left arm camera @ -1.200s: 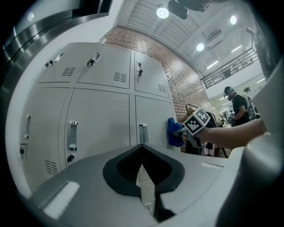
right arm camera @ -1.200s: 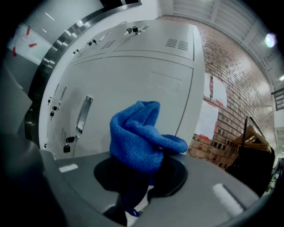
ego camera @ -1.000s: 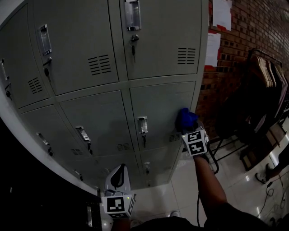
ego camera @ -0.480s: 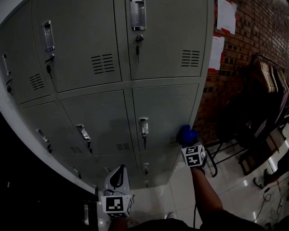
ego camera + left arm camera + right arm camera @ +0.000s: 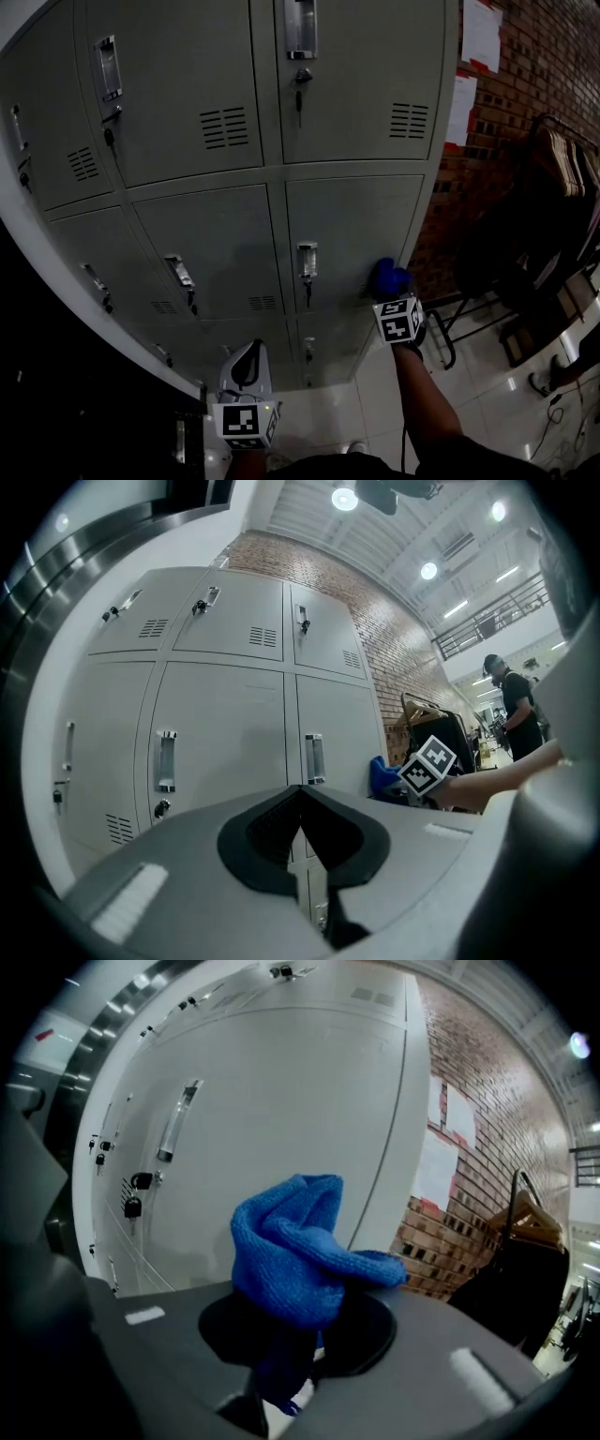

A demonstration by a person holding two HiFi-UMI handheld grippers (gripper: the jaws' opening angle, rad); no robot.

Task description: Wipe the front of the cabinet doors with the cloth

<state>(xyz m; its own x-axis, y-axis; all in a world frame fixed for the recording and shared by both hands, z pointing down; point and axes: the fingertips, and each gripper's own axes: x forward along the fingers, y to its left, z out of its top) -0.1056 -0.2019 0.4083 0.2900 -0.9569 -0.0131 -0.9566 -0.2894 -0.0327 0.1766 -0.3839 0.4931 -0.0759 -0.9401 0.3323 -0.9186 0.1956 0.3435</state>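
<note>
**Cloth point(image 5: 386, 276) at low corner of the right-hand door: wipe under way, extent unproven**

Left gripper point(image 5: 247, 356): at 6 o'clock in the head view, held low and well apart from the cabinet doors point(image 5: 216, 122), pointing up at them. Its own view shows the jaws brought together to a thin slit with nothing between them. Idle, by my reading.

Left and centre columns, 9 to 12 o'clock: grey metal with an even finish in dim light. No streaks, damp patches or dust lines show. No door can be marked wiped or unwiped from its surface.

Middle-row right door point(image 5: 352, 220): the handle point(image 5: 307, 261) is at its left edge and a vent at its 5 o'clock corner. The cloth sits over that corner, about 4 o'clock in the head view, just beside the cabinet's right edge.

Right gripper point(image 5: 392, 291): jaws clamped on the blue cloth, which stands bunched and proud of the tips in the right gripper view. The door panel is close behind it. I cannot tell whether the fabric is pressed on the metal or held just off it.

Progress, as a judgement:
- The cloth is working the right column, at the bottom of the middle row.
- The rest of this panel above the cloth is probably left to do.
- The bottom-row doors towards 6 o'clock are probably left too.
- The left columns also remain, unless they were covered in a way the surface does not show.

Brick wall point(image 5: 525, 159), 2 to 3 o'clock: beyond the cabinet's edge and not part of the job.
</note>
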